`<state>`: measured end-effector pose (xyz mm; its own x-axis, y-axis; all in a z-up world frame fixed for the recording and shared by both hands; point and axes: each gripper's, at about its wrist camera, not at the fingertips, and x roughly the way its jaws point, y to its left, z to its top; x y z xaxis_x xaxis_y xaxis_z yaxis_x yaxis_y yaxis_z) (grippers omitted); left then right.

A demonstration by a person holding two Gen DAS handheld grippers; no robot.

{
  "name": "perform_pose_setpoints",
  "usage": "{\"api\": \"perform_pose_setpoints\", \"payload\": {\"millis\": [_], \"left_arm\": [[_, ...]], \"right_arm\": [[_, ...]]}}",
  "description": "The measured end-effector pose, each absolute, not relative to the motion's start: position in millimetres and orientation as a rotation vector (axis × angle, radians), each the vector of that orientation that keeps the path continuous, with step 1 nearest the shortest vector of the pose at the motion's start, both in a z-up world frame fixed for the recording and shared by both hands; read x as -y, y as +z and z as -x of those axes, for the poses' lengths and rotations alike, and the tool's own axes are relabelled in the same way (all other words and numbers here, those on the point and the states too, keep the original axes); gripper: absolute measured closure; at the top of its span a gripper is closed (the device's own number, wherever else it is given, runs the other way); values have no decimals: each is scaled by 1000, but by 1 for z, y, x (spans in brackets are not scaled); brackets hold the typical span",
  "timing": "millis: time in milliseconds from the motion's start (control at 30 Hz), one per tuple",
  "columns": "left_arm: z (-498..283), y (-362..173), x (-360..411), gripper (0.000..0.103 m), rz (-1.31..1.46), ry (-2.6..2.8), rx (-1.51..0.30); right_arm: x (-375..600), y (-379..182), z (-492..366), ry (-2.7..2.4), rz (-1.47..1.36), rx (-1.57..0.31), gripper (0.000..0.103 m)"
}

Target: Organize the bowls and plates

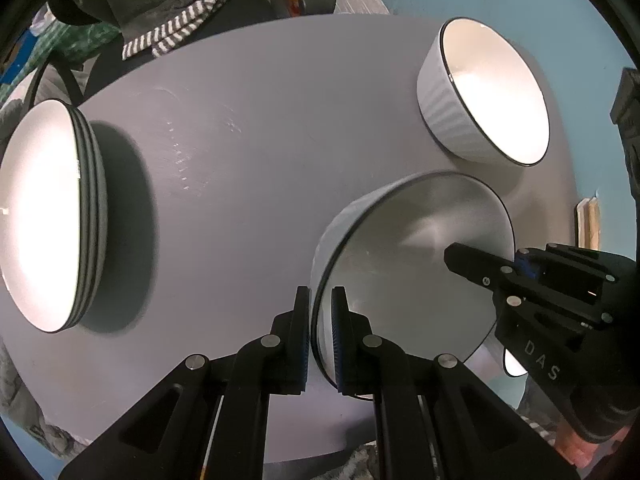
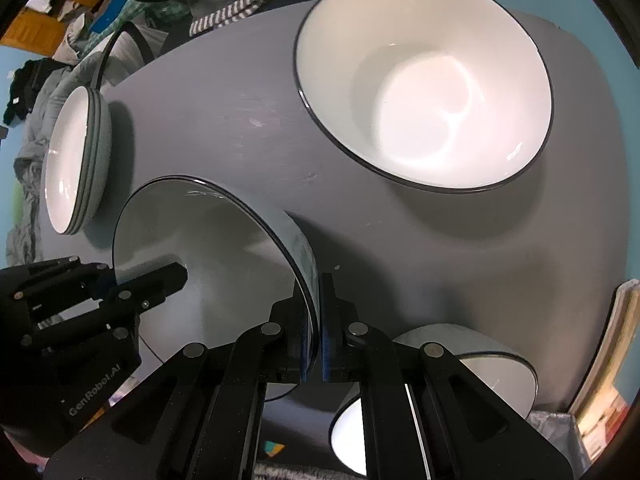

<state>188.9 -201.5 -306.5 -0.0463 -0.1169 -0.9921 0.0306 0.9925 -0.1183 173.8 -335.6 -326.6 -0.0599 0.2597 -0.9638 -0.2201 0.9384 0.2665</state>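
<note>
On the grey table point(image 1: 248, 128), seen from the left wrist, the left gripper point(image 1: 320, 312) pinches the near bowl point(image 1: 404, 248) by its rim; a second bowl point(image 1: 484, 92) stands beyond, stacked plates point(image 1: 48, 212) far left; from the right wrist, the right gripper point(image 2: 318, 316) clamps the same bowl's opposite rim point(image 2: 200, 240); another bowl point(image 2: 424, 96) sits beyond.

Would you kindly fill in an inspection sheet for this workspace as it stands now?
Surface: grey round table, bare between the dishes.
Job's things: held bowl; free bowl; plate stack; third bowl near the edge.
Clutter: striped cloth at the far edge.
Grippers: left claw and right claw each shut on the held bowl's rim, opposite sides.
Cables: nothing seen.
Surroundings: books, piled clothes, blue floor.
</note>
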Motion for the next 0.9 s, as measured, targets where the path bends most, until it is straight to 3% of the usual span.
{"api": "perform_pose_setpoints", "payload": {"millis": [467,900], "left_arm": [[-189,-302,198,94,46,-136,-1612],[-200,-256,206,94,22,-203,-1521]], "right_arm": [[321,-323,-176,366,-6,-1588,97],[341,-272,-191,312,-52,-1555,97]]}}
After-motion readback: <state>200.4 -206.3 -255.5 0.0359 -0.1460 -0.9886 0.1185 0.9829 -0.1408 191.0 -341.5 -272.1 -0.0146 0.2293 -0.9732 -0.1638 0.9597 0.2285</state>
